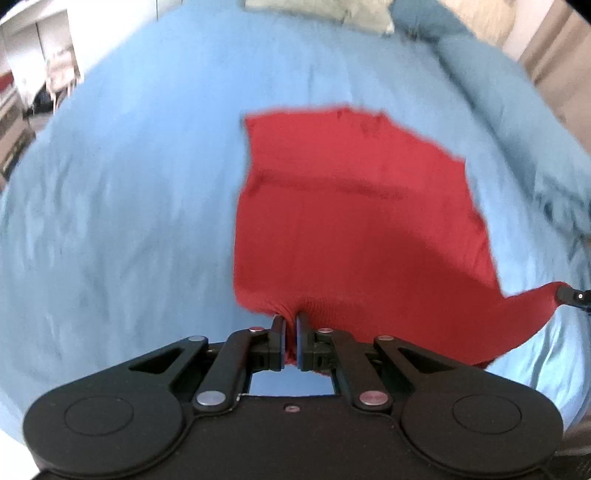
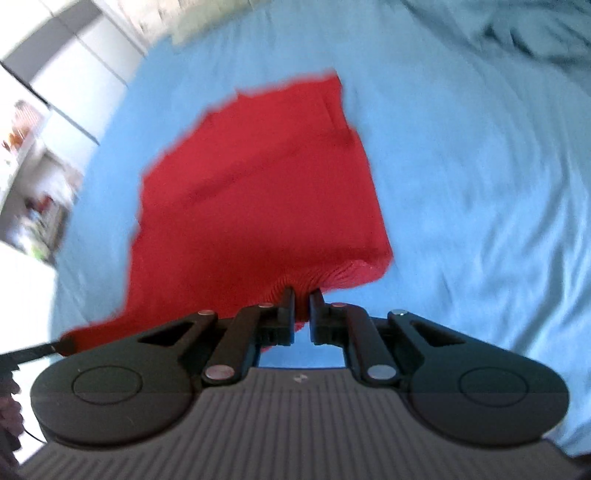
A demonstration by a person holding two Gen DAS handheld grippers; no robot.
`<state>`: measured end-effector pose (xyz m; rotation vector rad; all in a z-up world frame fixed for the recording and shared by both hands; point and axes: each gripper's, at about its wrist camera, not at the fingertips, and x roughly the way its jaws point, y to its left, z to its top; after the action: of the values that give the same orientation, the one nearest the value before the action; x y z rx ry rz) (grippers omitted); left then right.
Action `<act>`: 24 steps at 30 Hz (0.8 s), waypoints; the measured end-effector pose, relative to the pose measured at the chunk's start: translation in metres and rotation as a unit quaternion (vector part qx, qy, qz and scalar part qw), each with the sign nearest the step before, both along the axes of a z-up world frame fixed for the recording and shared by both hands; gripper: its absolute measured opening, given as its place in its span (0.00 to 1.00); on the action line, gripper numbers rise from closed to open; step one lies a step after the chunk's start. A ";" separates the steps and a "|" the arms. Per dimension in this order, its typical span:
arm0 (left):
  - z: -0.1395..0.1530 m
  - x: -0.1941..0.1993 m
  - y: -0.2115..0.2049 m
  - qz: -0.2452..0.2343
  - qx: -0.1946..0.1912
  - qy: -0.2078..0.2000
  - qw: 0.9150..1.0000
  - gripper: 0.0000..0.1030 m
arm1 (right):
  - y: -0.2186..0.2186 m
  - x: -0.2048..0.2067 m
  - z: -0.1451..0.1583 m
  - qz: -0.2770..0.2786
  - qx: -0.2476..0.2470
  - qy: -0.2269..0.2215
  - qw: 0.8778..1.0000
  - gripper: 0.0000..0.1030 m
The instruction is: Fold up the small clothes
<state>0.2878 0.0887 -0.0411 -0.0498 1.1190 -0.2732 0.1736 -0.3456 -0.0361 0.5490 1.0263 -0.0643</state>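
A small red knit garment [image 1: 343, 206] lies on a light blue bedsheet [image 1: 129, 206]. My left gripper [image 1: 291, 316] is shut on the garment's near edge at its left corner, with red fabric pinched between the fingers. My right gripper [image 2: 302, 293] is shut on the garment [image 2: 258, 192] at its near right corner. The near edge hangs lifted between the two grippers while the far part rests on the sheet [image 2: 480, 192]. The right gripper's tip [image 1: 570, 295] shows at the right edge of the left wrist view, and the left gripper's tip [image 2: 37, 349] at the left edge of the right wrist view.
A pale pillow [image 1: 332, 11] and a bunched darker blue blanket [image 1: 480, 66] lie at the far side of the bed. White cupboards and shelves [image 2: 44, 110] stand beyond the bed's left side.
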 end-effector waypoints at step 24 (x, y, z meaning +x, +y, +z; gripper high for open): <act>-0.131 0.336 -0.089 0.099 0.042 -0.131 0.985 0.05 | -0.070 0.360 -0.134 -0.036 -0.052 -0.116 0.991 0.22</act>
<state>0.6237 -0.0007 -0.1726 -0.0488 0.8544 -0.0522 0.5334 -0.4156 -0.1698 0.4847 0.7723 -0.1142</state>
